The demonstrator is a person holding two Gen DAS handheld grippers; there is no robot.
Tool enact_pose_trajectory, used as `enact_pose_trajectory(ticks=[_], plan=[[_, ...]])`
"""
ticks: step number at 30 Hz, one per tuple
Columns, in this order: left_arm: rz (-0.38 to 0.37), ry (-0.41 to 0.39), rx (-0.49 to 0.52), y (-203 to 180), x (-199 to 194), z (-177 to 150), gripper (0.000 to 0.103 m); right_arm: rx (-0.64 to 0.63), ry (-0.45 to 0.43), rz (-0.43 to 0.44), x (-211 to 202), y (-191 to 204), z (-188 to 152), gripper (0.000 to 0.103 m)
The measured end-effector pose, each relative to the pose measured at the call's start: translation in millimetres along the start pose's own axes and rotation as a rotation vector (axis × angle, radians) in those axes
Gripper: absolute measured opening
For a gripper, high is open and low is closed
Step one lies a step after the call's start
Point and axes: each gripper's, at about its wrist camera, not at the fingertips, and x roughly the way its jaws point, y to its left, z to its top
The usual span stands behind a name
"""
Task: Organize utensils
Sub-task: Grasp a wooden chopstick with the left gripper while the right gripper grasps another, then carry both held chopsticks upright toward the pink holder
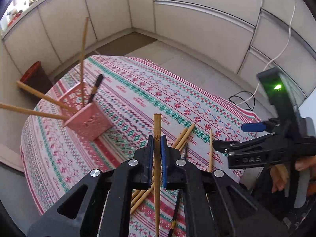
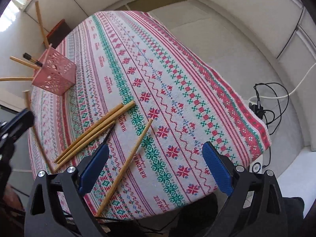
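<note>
My left gripper [image 1: 157, 141] is shut on a wooden chopstick [image 1: 157, 126], held upright above the table. A pink perforated holder [image 1: 89, 121] stands at the left with several chopsticks and a black one in it; it also shows in the right wrist view [image 2: 56, 73]. Loose wooden chopsticks [image 2: 92, 132] lie bundled on the patterned tablecloth [image 2: 177, 79], with a single one [image 2: 128, 162] beside them and a thin black chopstick [image 2: 109, 131] partly under my left finger. My right gripper [image 2: 156, 165] is open and empty above the table's near edge; it also shows in the left wrist view [image 1: 233, 136].
The round table ends close on the right and near side. Black and white cables [image 2: 266, 106] lie on the floor at the right. A dark box with a red top [image 1: 33, 75] stands on the floor behind the holder. White panelled walls surround the area.
</note>
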Motion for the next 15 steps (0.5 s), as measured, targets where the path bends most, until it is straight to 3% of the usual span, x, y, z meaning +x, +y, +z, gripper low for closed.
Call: enact_pose_trajectory(ticks=[4,7,8,9,10,15], plan=[[0.043,-0.044,-0.064,18,-27,-8,0.007,0.046,0.06,-0.023,23,14,2,0.087],[0.06,-0.069,-0.096,26,-39,-13,0.007,0.031,0.047,-0.127,32,31,0,0.059],[0.067,-0.074,-0.105,28,-42,-14,0.007,0.012,0.042,-0.168,33,38,0,0.045],[0.074,-0.079,-0.115,30,-45,-15,0.007,0.003,0.032,-0.18,34,43,1,0.023],[0.077,-0.082,-0.123,32,-48,-15,0.007,0.003,0.022,-0.188,34,45,3,0.012],[0.064,-0.118,-0.186,43,-65,-16,0.007,0.077,-0.04,-0.066,20,41,8,0.007]])
